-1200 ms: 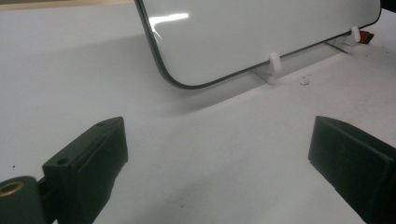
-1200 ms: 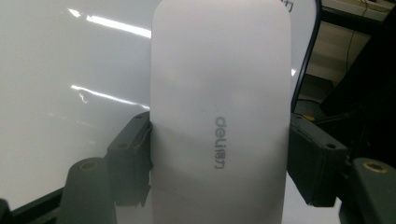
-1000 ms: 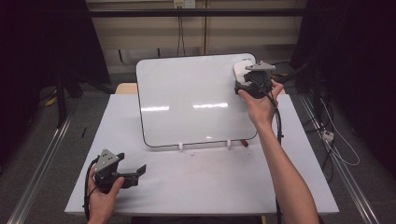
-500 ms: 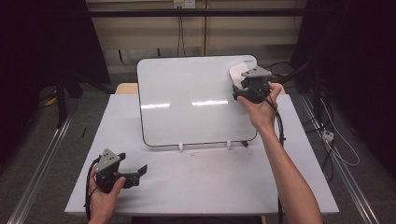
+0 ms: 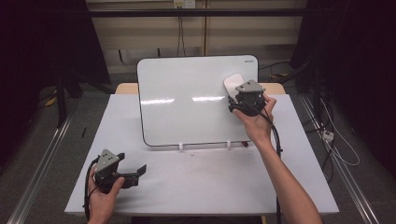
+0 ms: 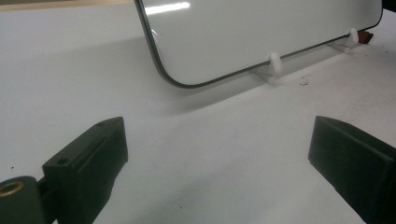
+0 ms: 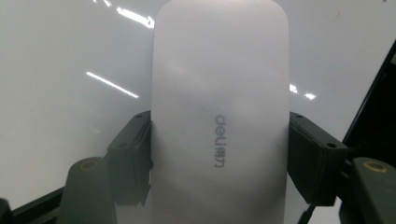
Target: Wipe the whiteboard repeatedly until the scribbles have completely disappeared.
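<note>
A white whiteboard (image 5: 187,100) leans tilted on small white feet at the back of the table. My right gripper (image 5: 236,88) is shut on a white eraser (image 5: 233,83), its two jaws pressing the eraser's sides, and holds it against the board's right part. In the right gripper view the eraser (image 7: 219,112) lies flat on the whiteboard (image 7: 70,56), grey lettering on its back. My left gripper (image 5: 135,173) rests near the table's front left, open, nothing between its jaws. The left gripper view looks at the whiteboard's (image 6: 261,32) lower corner.
The white table (image 5: 201,177) spreads in front of the board. Two white feet (image 6: 274,65) prop the board's lower edge, with a small red object (image 6: 366,37) behind the far one. Dark crumbs (image 6: 306,80) lie near them. Cables (image 5: 336,140) trail on the floor at right.
My right gripper has slid the eraser down and to the left over the board, away from its upper right corner. The left gripper has stayed put.
</note>
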{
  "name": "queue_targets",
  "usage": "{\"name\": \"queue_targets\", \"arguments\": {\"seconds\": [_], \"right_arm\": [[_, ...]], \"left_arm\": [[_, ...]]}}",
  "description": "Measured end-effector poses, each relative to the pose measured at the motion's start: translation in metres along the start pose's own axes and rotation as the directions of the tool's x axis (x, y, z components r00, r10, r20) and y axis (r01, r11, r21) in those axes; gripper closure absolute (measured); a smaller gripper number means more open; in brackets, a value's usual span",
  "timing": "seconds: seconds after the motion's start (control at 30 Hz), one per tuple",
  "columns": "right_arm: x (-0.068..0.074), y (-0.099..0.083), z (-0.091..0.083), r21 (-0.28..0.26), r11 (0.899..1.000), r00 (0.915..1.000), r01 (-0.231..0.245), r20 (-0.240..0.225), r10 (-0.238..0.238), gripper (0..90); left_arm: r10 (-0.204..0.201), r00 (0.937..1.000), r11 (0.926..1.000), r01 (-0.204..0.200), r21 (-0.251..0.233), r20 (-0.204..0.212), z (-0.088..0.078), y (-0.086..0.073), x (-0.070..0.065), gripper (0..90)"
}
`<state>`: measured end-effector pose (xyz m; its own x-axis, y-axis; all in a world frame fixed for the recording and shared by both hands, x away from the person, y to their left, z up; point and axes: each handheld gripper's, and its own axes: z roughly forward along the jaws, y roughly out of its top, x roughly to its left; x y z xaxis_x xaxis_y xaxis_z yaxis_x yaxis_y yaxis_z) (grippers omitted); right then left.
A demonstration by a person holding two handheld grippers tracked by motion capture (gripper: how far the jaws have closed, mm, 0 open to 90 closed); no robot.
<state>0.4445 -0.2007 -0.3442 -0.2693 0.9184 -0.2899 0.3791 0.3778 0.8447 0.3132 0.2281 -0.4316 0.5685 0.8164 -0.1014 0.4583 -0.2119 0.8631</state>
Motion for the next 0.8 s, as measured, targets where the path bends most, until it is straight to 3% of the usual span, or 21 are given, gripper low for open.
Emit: {"name": "queue_targets", "arguments": {"seconds": [0.2, 0.37, 0.53, 0.67, 0.73, 0.8], "right_arm": [[0.004, -0.013, -0.002, -0.003, 1.000, 1.0000, -0.001, -0.002, 0.001, 31.5], [0.010, -0.038, -0.007, 0.000, 1.000, 0.9999, 0.009, -0.015, -0.009, 31.6], [0.012, -0.045, -0.010, 0.005, 1.000, 0.9997, 0.009, -0.025, -0.009, 31.6], [0.010, -0.046, -0.010, 0.015, 1.000, 0.9984, -0.015, -0.054, 0.016, 31.6], [0.007, -0.047, -0.011, 0.020, 0.997, 0.9925, -0.069, -0.100, 0.070, 31.6], [0.007, -0.047, -0.012, 0.019, 0.998, 0.9918, -0.068, -0.108, 0.070, 31.6]], "left_arm": [[-0.001, 1.0000, 1.0000, 0.001, 0.000, -0.005, -0.001, 0.000, 0.000, 4.7], [-0.002, 1.0000, 1.0000, 0.002, -0.003, -0.006, -0.002, 0.000, 0.000, 4.7], [0.000, 1.0000, 1.0000, 0.000, -0.001, -0.001, 0.000, 0.000, -0.001, 4.7], [0.000, 1.0000, 1.0000, 0.000, -0.001, -0.003, 0.000, 0.000, 0.000, 4.7], [0.000, 1.0000, 1.0000, 0.000, -0.001, -0.003, 0.000, 0.000, 0.000, 4.7], [0.000, 1.0000, 1.0000, 0.000, 0.001, -0.002, 0.000, 0.000, 0.000, 4.7]]}}
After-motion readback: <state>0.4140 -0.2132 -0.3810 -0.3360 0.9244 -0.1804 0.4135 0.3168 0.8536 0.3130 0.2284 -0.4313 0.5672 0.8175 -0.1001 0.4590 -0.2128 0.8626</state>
